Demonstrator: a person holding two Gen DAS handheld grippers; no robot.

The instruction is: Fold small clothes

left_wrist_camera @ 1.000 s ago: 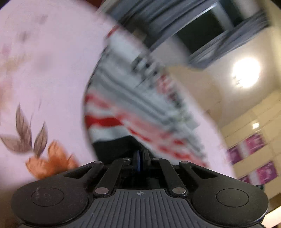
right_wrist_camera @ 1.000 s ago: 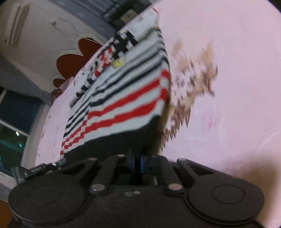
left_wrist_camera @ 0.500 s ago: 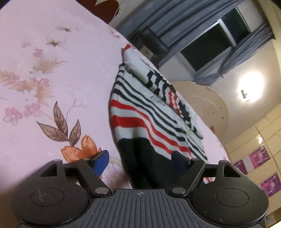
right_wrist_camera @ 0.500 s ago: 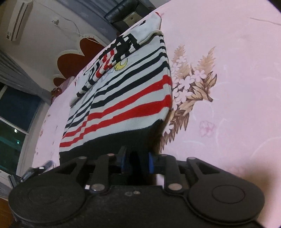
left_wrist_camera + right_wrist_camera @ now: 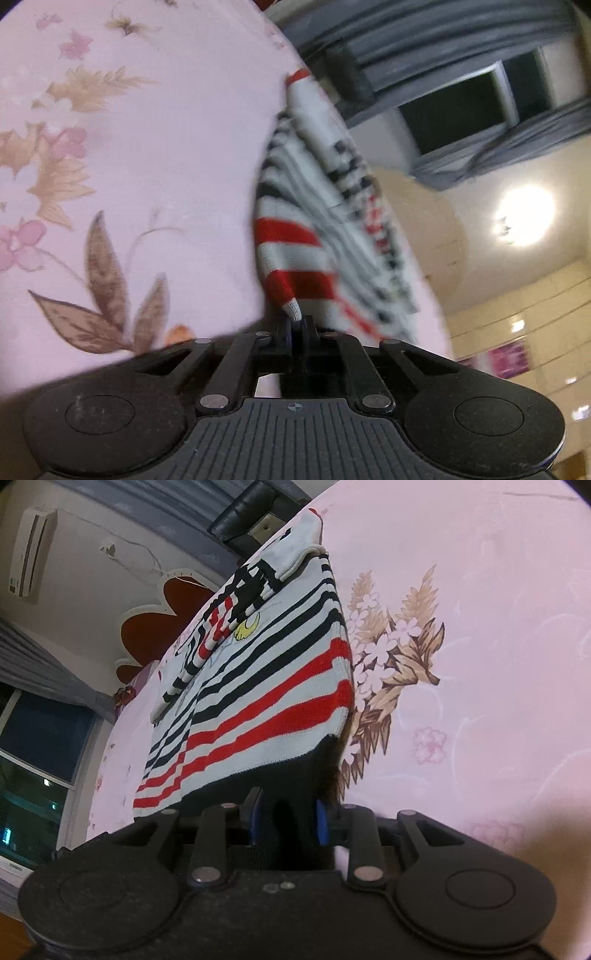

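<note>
1. Here, a small striped sweater (image 5: pixel 258 686), white with black and red bands and a dark hem, lying flat on a pink floral bedsheet (image 5: pixel 480 627), neckline toward the far end of the bed.
2. Near corner of the hem bunched up into a peak in the left wrist view (image 5: pixel 291 310), pinched where the fabric tapers to a point.
3. Left claw (image 5: pixel 295 332) drawn together and clamped on that pinched corner of the sweater.
4. Right claw (image 5: pixel 284 819) partly apart, blue pads either side of the dark hem; fabric sits between them, though a firm press cannot be confirmed from the picture.
5. Likely step: securing both hem corners before carrying the bottom edge up toward the neckline.
6. Best done by closing the right side fully first, then lifting both corners evenly.
7. Worth keeping the hem taut and level between the two grips, so the fold line lands straight across the stripes.
8. Risk: a thin left pinch slipping free under tension.
</note>
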